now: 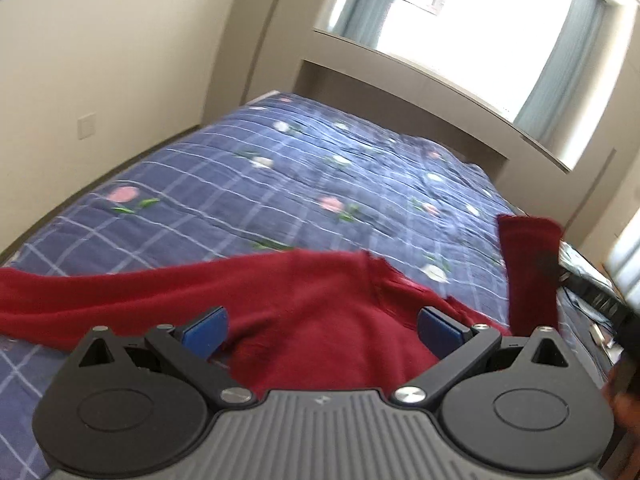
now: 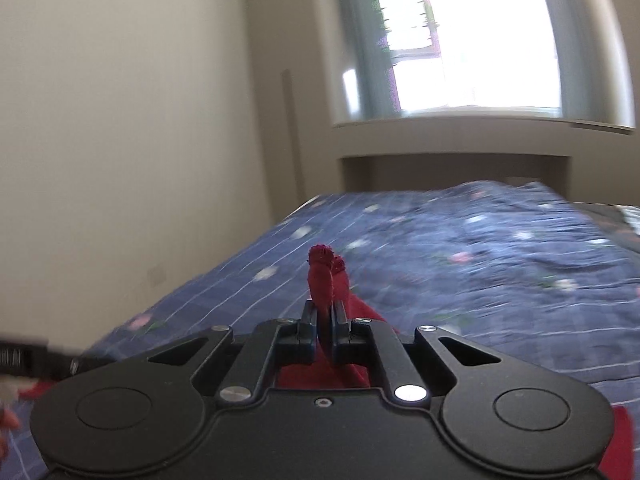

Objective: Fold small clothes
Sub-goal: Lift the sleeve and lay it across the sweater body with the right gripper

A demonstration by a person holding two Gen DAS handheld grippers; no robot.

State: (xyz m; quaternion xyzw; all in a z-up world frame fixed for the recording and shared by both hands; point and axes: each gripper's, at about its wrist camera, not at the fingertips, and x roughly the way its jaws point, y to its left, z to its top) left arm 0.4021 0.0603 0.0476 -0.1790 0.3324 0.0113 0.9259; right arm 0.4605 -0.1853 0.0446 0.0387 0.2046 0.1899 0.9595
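A dark red sweater [image 1: 304, 300] lies spread on the blue checked bedspread [image 1: 280, 184], one sleeve stretching off to the left. My left gripper [image 1: 322, 322] hovers over the sweater's body with its blue pads wide apart and nothing pinched. At the right of the left wrist view the other sleeve [image 1: 528, 272] stands lifted upright. In the right wrist view my right gripper [image 2: 325, 320] is shut on that red sleeve [image 2: 326, 276], whose cuff end sticks up past the fingertips while more red cloth hangs below the jaws.
The bedspread [image 2: 480, 272] with small flowers covers the whole bed. A cream wall runs along the left, and a bright window [image 2: 472, 40] with pale curtains sits above a headboard ledge. Dark objects [image 1: 592, 292] lie beyond the bed's right edge.
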